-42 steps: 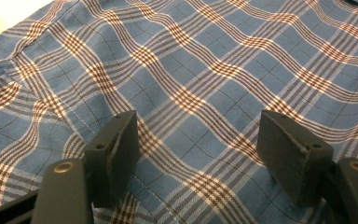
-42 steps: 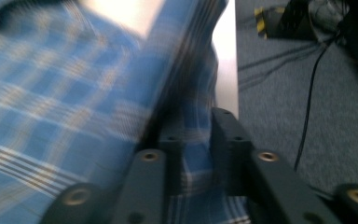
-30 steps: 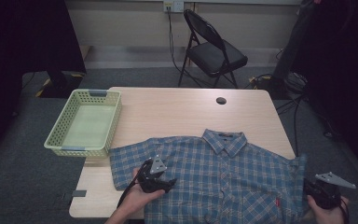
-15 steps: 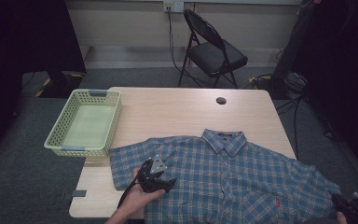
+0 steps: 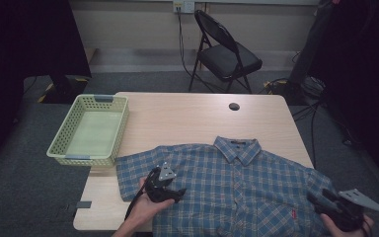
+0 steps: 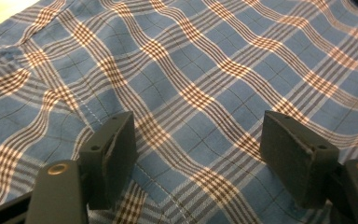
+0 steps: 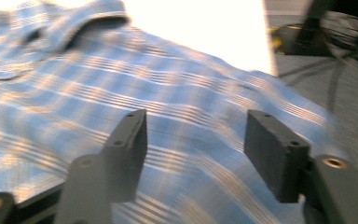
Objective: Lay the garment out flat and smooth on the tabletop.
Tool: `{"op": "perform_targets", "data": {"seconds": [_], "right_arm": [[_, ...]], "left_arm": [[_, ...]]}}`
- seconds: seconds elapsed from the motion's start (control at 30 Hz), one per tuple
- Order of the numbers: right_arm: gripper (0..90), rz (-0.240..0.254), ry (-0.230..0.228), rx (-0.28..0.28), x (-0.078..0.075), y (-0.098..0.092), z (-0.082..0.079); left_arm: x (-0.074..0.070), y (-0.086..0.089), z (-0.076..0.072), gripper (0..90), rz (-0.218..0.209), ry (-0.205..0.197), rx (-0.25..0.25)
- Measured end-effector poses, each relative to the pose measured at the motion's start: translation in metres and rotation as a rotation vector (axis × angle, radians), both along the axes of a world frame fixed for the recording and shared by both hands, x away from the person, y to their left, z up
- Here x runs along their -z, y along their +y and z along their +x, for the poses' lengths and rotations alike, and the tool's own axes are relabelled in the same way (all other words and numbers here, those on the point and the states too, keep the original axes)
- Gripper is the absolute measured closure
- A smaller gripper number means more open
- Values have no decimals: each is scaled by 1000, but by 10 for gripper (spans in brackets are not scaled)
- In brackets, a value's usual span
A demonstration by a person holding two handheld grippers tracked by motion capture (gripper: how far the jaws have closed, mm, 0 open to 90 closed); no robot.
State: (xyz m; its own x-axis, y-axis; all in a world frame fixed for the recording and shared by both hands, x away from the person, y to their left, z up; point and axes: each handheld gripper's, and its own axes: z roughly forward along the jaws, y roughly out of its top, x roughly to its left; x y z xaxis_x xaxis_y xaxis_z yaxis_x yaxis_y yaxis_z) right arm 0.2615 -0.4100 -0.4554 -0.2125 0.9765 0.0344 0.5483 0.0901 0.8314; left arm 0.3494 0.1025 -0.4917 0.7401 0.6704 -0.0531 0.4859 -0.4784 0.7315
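- Since half a second ago, the right gripper [image 5: 325,201] has come back up and inward from the bottom right corner of the high view, and now sits over the shirt's outer sleeve at the table's right edge; the left gripper [image 5: 170,190] has stayed where it was.
- Beneath the left gripper lies the blue plaid shirt [image 5: 237,187], spread flat with its collar pointing away from the person.
- In the left gripper view, the jaws stand wide apart with nothing between them, low over the cloth near a seam; whether they touch the fabric cannot be told.
- In the right gripper view, the jaws are likewise spread and empty, with the shirt's sleeve under and ahead of them; this view is blurred.
- Ahead of the right gripper and off to its left is the shirt's collar [image 7: 81,21].
- Well beyond the left gripper, to its left, a pale green basket [image 5: 91,129] rests on the wooden table [image 5: 187,116], overhanging the left edge.
- Far beyond both grippers, past the table, stands a black folding chair [image 5: 224,54].
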Motion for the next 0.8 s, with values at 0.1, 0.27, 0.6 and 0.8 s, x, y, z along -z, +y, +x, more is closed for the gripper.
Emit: {"op": "perform_targets", "data": {"seconds": [0.1,0.27,0.6,0.8], "right_arm": [[286,-8,23,-72,-2,26,13],[176,-18,74,-164,9,60,29],[161,-104,196,-153,36,75,48],[118,-100,177,-137,40,72,62]], "left_arm": [[-4,1,-4,238,-21,6,-32],[-7,5,-13,231,-31,26,-64],[1,5,-6,228,53,0,-139],[2,-1,8,208,66,-9,-130]]}}
